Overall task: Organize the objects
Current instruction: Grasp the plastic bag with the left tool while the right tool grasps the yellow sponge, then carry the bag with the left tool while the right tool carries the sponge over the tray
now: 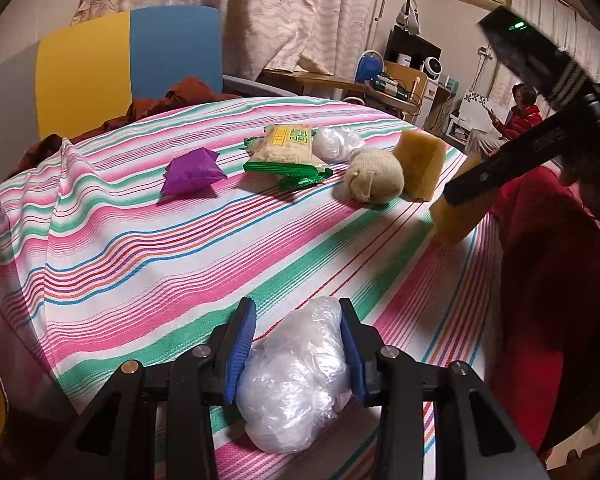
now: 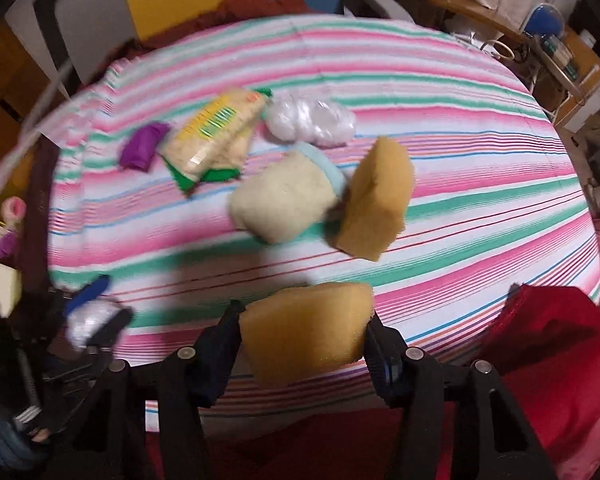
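Observation:
My left gripper (image 1: 298,344) is shut on a crumpled clear plastic bag (image 1: 296,380) low over the striped tablecloth (image 1: 140,248). My right gripper (image 2: 304,332) is shut on a yellow sponge (image 2: 306,332), held above the near table edge; the sponge (image 1: 456,216) also shows at the right of the left wrist view. In a row across the table lie a purple pouch (image 1: 192,172), a green-and-yellow snack pack (image 1: 288,152), a second clear plastic bag (image 1: 336,142), a rolled cream sock (image 1: 374,176) and a second yellow sponge (image 1: 420,164) standing on edge.
A yellow-and-blue chair back (image 1: 128,64) stands behind the table with dark red cloth (image 1: 172,100) on it. Red fabric (image 2: 560,360) lies at the near right edge. Shelves and a seated person (image 1: 524,112) fill the far right of the room.

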A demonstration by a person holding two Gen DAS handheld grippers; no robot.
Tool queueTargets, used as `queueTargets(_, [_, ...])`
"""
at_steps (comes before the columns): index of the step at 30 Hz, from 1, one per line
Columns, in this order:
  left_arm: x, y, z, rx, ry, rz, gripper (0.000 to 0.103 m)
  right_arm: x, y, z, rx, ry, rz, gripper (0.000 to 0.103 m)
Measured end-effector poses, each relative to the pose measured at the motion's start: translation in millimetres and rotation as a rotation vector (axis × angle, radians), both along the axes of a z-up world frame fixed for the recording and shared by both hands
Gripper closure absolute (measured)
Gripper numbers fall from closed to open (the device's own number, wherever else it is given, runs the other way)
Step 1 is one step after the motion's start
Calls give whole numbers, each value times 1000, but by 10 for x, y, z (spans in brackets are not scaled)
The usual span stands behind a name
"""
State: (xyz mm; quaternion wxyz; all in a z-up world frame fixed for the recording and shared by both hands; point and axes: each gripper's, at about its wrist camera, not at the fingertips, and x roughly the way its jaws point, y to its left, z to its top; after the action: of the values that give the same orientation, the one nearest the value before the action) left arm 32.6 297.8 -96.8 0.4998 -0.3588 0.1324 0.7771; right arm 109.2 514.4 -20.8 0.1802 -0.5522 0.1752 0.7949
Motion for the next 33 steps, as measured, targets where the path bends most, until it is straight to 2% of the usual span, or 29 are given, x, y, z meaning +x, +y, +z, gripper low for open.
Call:
queueTargets(5, [-44,-45,76,-18,-58,15,66,36,-129,262,-31,121,-10,46])
queueTargets(7, [-47,-111,148,-4,-75,29,67,-49,-216,319,-36,155,-3,46])
queueTargets(12, [39,-319,521,69,-39,37,67,-198,-483,483,-39,222,38,46])
queueTargets(16, [35,-574,770,115,-13,89,67,-332,-673,575,-54,273,78,46])
queueTargets(21, [-137,-1026,990,161,-20,224,66,-578,-1021,605,-89,306,151,46])
queueTargets(28, [-491,-1823,1159,217,-28,487,66,-945,-1673,588,-119,299,313,45])
queueTargets(33, [-746,-2341,1210,212,-23,662,66,-1201,-2089,574,-114,289,406,45])
